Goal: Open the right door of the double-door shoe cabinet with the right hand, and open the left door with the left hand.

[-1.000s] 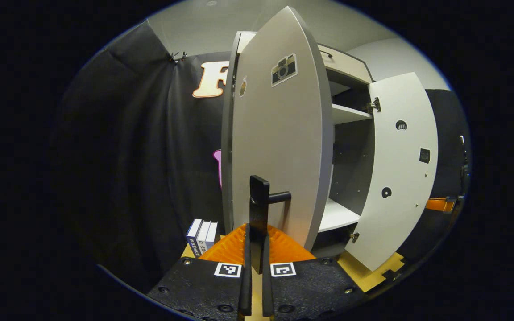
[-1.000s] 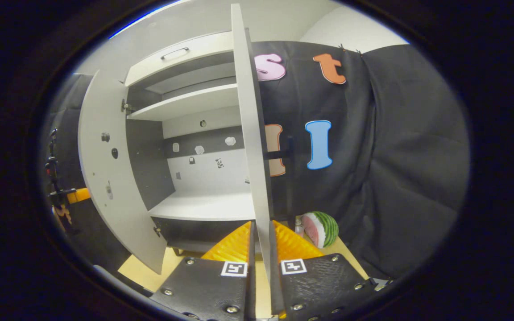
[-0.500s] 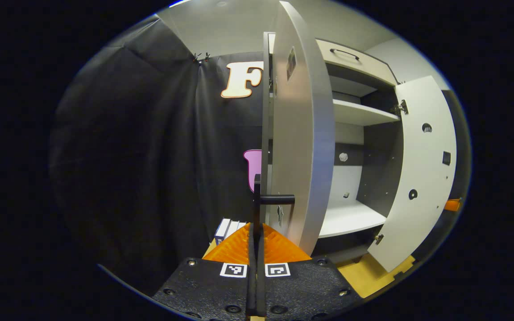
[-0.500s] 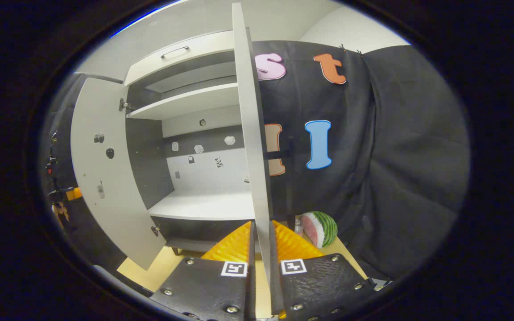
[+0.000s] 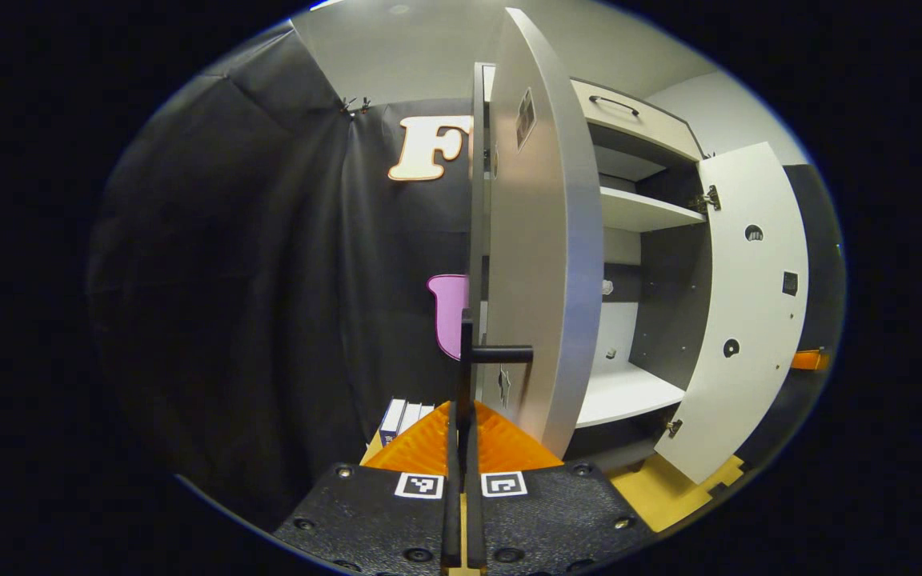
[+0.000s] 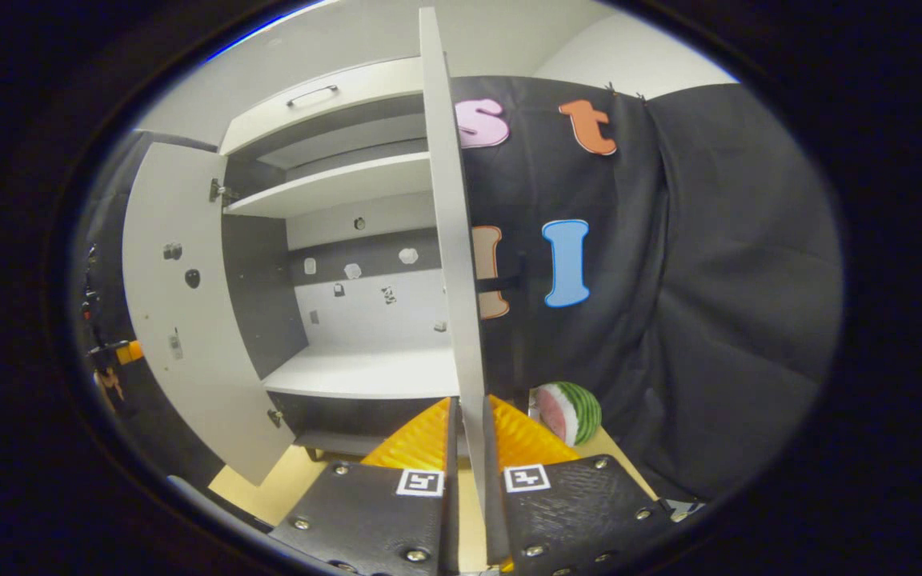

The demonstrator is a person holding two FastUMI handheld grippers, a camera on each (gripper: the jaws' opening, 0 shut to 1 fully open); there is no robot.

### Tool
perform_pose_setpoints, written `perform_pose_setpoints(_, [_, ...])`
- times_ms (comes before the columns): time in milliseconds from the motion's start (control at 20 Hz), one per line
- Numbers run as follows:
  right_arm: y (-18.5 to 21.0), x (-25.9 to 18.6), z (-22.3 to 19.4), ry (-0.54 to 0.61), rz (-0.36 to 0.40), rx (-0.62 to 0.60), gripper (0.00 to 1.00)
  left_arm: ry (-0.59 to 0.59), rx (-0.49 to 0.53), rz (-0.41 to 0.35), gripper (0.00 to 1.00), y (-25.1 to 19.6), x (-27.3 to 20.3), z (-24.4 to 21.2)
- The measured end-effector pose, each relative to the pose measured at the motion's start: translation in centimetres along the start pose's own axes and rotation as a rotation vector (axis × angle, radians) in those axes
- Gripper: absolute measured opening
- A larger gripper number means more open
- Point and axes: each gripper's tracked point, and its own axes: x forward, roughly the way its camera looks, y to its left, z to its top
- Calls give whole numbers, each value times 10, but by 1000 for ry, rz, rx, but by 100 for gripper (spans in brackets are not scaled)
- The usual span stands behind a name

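The shoe cabinet (image 6: 365, 372) stands with both doors swung out. In the left gripper view the left door (image 5: 545, 240) is almost edge-on, and my left gripper (image 5: 465, 416) is shut on its black handle (image 5: 493, 354). The right door (image 5: 749, 304) hangs open farther right, with the other gripper's orange part (image 5: 809, 360) behind it. In the right gripper view the right door (image 6: 449, 240) runs edge-on between my fingers. My right gripper (image 6: 469, 420) is shut on its lower edge. Its handle (image 6: 509, 280) sticks out on the far side. The left door (image 6: 177, 320) stands wide open at the left.
Several books (image 5: 405, 416) stand on the floor left of the cabinet. A watermelon-slice toy (image 6: 569, 412) lies by the cloth wall right of the right door. A yellow mat (image 5: 661, 496) covers the floor in front. A drawer (image 6: 325, 100) tops the cabinet.
The left door has swung farther open with my left gripper on its handle, mostly in the first half second. The right door and right gripper have barely shifted.
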Motion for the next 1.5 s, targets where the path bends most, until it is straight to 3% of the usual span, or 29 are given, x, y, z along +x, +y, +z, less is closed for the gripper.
perform_pose_setpoints(450, [9,-19,1,-27,-19,-53,13,17,-29,18,3,0,-4,1])
perform_pose_setpoints(800, [35,-22,16,-69,25,-45,13,23,-2,25,3,-5,-37,5])
perform_pose_setpoints(1050, [62,-21,28,-101,66,-68,13,-17,-22,-46,0,-39,-58,21])
perform_pose_setpoints(1450, [120,-20,50,-171,127,-84,13,-45,-51,-258,1,-138,-46,29])
perform_pose_setpoints(1500, [128,-19,52,-177,127,-81,2,-50,-51,-276,1,-148,-41,31])
